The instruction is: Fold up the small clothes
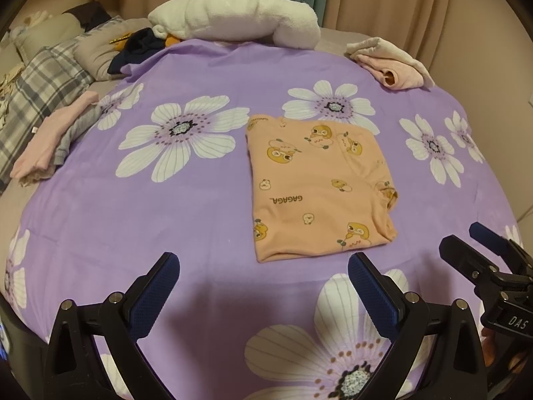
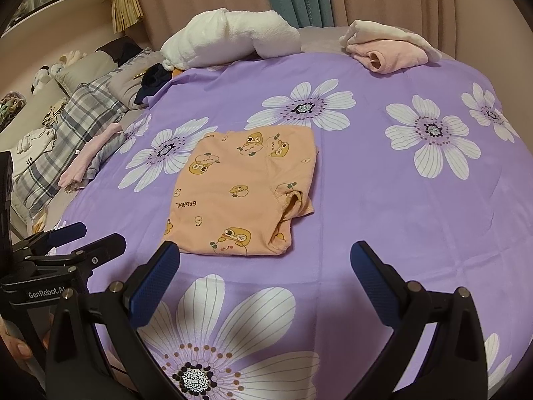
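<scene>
A small peach garment (image 1: 313, 186) printed with yellow cartoon figures lies folded into a rough rectangle on the purple flowered sheet (image 1: 186, 220); in the right wrist view the same garment (image 2: 243, 196) sits just beyond my fingers. My left gripper (image 1: 263, 286) hovers open above the sheet, short of the garment's near edge, holding nothing. My right gripper (image 2: 265, 273) is open too, a little nearer than the garment's near hem. Each gripper shows in the other's view: the right gripper (image 1: 473, 243) at the right edge, the left gripper (image 2: 86, 236) at the left edge.
A white rolled towel (image 1: 233, 20) lies at the far edge of the sheet. A pink and cream pile of clothes (image 1: 389, 63) sits far right. Folded pink and grey clothes (image 1: 53, 140) rest at the left edge, beside a plaid pillow (image 1: 40, 93). Curtains hang behind.
</scene>
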### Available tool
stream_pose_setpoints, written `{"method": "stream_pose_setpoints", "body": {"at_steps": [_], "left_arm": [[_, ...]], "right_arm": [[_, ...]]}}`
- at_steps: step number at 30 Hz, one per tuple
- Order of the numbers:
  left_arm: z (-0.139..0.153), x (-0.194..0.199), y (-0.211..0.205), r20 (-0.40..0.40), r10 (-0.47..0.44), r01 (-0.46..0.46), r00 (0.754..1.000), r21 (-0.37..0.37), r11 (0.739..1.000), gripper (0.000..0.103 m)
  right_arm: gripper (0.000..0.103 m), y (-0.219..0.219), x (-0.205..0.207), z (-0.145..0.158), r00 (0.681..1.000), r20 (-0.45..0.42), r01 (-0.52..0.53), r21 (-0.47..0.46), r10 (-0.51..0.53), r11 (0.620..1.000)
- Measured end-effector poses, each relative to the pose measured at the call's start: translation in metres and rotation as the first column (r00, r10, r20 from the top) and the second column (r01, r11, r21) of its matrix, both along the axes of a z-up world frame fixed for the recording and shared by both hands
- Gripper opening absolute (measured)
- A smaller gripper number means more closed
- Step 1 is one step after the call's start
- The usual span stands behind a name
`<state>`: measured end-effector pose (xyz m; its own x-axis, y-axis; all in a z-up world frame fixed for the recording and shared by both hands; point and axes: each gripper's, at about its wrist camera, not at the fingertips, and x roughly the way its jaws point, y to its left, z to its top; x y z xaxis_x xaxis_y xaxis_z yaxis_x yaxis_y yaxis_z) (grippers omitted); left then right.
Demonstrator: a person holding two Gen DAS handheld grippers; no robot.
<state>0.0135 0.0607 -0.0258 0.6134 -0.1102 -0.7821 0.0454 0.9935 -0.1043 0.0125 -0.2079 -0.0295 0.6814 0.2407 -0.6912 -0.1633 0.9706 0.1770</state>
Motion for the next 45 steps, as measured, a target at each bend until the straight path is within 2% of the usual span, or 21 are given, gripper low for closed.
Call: {"method": "stream_pose_setpoints", "body": {"at_steps": [45], "left_arm": [[0.0057,-0.0006,0.0001,0.002,0.003,-0.003,1.000,-0.002,1.000,0.100]], "right_arm": [[0.103,0.0056,-0.0026,0.0037,1.000,0.005,-0.004,-0.003,0.005,1.000]]}}
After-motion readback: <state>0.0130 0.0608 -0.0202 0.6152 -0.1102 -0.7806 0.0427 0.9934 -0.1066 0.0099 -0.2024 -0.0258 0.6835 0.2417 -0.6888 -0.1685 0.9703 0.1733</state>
